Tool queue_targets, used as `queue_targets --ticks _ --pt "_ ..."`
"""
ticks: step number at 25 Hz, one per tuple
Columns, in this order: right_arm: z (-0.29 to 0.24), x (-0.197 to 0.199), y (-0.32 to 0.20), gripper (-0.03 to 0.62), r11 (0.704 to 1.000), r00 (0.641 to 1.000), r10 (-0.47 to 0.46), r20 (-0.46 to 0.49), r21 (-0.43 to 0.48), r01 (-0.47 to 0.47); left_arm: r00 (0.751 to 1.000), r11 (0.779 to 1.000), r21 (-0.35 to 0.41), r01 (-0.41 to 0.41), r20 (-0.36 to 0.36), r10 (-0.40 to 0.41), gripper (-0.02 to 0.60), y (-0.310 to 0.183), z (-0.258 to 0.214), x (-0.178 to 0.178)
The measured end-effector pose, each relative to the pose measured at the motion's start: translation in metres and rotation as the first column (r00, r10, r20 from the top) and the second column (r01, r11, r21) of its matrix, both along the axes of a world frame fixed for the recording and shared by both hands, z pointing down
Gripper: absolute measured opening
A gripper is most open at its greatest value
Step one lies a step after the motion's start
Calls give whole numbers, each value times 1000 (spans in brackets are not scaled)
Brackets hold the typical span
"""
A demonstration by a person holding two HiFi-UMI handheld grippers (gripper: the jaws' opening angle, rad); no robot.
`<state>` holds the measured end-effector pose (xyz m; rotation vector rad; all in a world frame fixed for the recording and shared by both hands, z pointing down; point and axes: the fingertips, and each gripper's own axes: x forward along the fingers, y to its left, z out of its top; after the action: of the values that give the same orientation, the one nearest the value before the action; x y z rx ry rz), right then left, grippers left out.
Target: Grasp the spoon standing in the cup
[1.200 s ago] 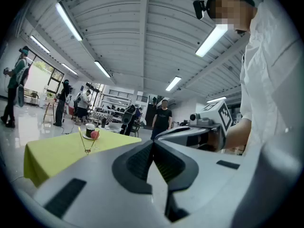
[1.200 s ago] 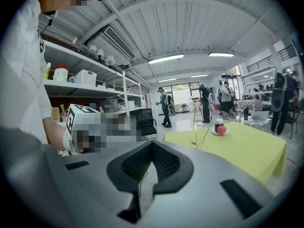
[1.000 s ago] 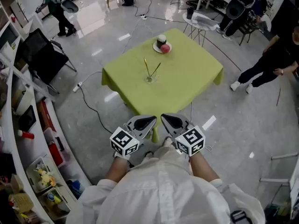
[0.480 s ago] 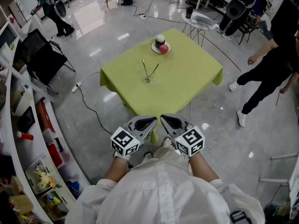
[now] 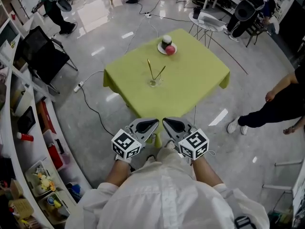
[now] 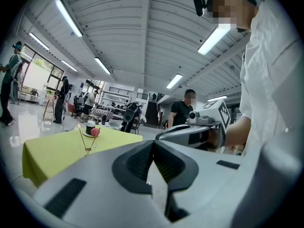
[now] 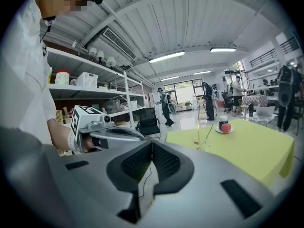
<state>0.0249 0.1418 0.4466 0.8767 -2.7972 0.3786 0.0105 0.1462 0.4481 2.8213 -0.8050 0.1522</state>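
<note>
A clear glass cup (image 5: 153, 82) stands near the middle of the yellow-green table (image 5: 190, 85). Two thin handles lean apart in it, a gold one (image 5: 149, 69) and a darker one (image 5: 159, 71); I cannot tell which is the spoon. The cup (image 6: 88, 149) shows small and far off in the left gripper view, and the cup (image 7: 204, 146) likewise in the right gripper view. My left gripper (image 5: 152, 123) and right gripper (image 5: 167, 122) are side by side close to my body, short of the table's near corner. Both are shut and hold nothing.
A plate (image 5: 166, 46) with a dark cup and a red apple sits at the table's far side. A cable (image 5: 93, 106) and a power strip (image 5: 79, 87) lie on the floor to the left. Shelves (image 5: 21, 128) and a black chair (image 5: 45, 56) line the left. A person (image 5: 279, 106) stands at the right.
Both grippers have stayed where they were. The person at the right has walked further right and nearer, now partly out of view.
</note>
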Motion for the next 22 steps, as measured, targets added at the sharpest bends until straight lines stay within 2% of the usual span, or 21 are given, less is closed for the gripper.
queue_targets --ticks 8,22 --pt "6 5 -20 5 1000 1000 16 -19 -11 -16 1000 1000 -25 8 -4 -8 5 -18 6 -1" --pt "11 15 -102 5 999 1000 11 -19 -51 -12 1000 998 -70 9 17 -8 5 -89 12 15"
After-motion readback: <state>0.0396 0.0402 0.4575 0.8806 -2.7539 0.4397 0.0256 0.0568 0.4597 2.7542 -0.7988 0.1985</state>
